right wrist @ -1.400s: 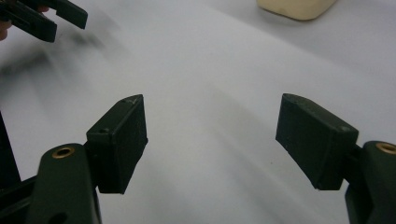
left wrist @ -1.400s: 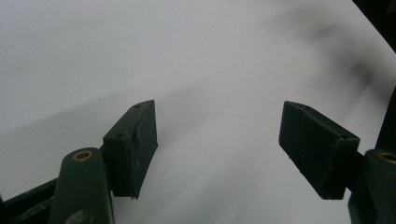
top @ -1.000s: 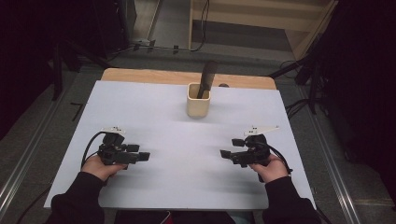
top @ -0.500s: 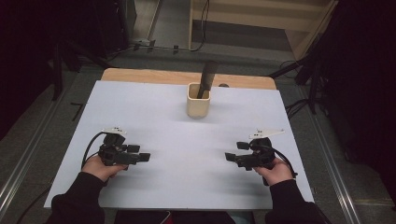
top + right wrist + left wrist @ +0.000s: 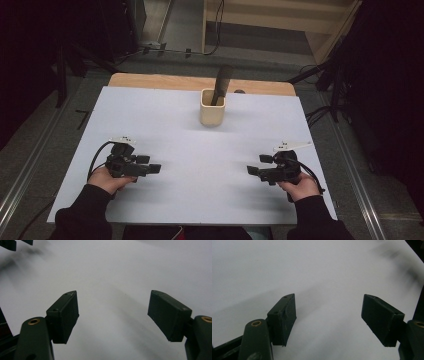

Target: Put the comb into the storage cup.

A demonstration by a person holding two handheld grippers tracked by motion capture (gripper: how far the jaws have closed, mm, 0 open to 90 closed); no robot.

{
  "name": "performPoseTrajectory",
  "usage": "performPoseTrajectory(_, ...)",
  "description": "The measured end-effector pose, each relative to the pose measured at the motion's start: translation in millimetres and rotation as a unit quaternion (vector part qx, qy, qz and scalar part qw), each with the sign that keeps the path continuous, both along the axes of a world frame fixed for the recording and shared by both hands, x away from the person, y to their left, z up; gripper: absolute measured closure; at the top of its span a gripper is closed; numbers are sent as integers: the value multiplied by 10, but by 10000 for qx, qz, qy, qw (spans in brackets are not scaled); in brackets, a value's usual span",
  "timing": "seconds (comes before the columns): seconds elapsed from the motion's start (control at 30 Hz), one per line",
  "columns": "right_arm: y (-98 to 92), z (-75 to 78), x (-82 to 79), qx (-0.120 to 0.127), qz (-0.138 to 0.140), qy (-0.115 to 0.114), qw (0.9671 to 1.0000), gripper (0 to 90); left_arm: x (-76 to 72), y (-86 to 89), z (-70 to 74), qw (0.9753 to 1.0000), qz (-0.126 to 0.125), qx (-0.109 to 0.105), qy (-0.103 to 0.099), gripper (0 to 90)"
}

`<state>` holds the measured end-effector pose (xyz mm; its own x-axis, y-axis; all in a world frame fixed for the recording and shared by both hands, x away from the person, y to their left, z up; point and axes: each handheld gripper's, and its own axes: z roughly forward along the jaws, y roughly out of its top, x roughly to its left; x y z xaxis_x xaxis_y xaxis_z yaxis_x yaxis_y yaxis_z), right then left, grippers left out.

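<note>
A white table top point(image 5: 165, 115) covers most of a wooden board point(image 5: 150, 81), whose far edge shows bare. Beyond it, grey floor point(image 5: 75, 95) runs past black cables point(image 5: 320, 115) and a pale wooden frame point(image 5: 280, 20).

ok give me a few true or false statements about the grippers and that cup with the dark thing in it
1. Both grippers have their jaws spread apart with nothing between them. True: the left gripper and the right gripper are both open over bare white surface.
2. The beige cup lies tipped on its side. False: it stands upright at the far middle of the white table top.
3. A dark tool stands in the cup and leans out over its rim. True.
4. The right gripper is touching the cup. False: it is held near the front right of the table, well apart from the cup.
5. The two grippers sit at opposite sides of the table, pointing inward toward each other. True.
</note>
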<state>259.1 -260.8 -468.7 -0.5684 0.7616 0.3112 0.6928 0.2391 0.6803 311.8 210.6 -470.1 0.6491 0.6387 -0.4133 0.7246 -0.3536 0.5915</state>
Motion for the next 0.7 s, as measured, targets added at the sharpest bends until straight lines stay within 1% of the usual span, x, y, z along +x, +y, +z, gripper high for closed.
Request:
performPoseTrajectory(0.13,-39,-10,-20,-2,-41,56,10000,228,0,2,0,10000,1,-4,-4,284)
performPoseTrajectory(0.17,-49,-16,-22,-4,-37,32,10000,228,-1,2,0,10000,4,-7,-6,285)
performPoseTrajectory(0.4,-87,-30,-44,-17,-57,50,10000,228,0,1,-2,10000,1,2,-1,285)
performPoseTrajectory(0.53,-76,-41,-39,-29,-47,85,9999,228,1,-1,-4,10000,2,5,1,284)
performPoseTrajectory(0.7,-49,-48,-38,-66,31,105,9999,228,1,-4,-5,10000,-7,20,2,285)
